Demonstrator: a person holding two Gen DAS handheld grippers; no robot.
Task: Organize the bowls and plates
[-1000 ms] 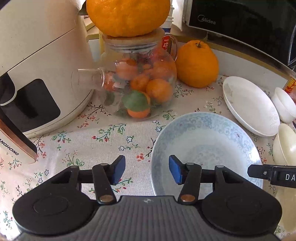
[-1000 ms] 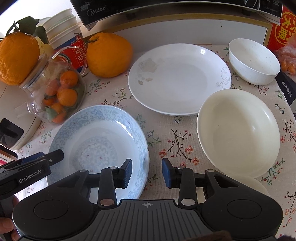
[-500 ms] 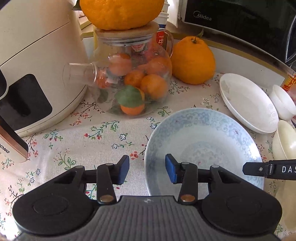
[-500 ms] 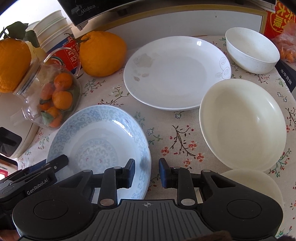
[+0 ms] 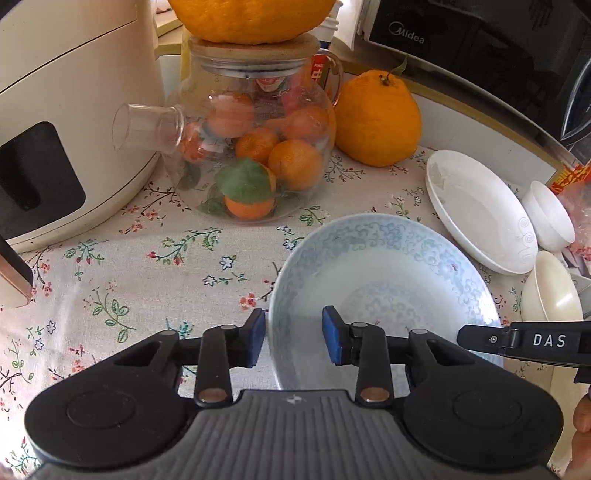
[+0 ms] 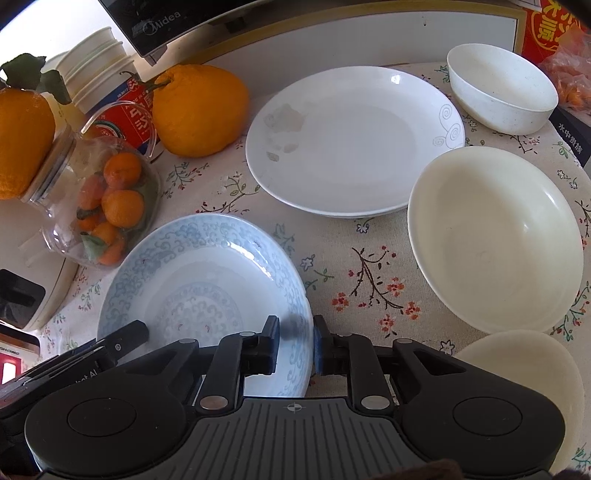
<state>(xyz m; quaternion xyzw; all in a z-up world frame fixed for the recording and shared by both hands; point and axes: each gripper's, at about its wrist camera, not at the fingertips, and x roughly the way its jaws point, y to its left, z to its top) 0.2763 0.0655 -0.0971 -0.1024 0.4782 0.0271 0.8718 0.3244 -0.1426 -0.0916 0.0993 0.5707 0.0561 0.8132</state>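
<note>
Slippage risk: left gripper (image 5: 293, 341) and right gripper (image 6: 295, 345), closing astride opposite rims of blue-patterned plate (image 6: 207, 280), pads not yet visibly pressing, thin glazed edges may escape.

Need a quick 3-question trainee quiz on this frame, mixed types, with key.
1. True or false: the blue-patterned plate is stacked on the white plate.
2. Which item's rim do the left gripper and right gripper both straddle? A) white plate B) blue-patterned plate C) glass teapot
3. Fill in: the big orange fruit rests on the teapot's ____.
Key: 1 false, they lie apart. 2 B; both grippers' jaws have just been closing, with its rim between them. 3 lid.
</note>
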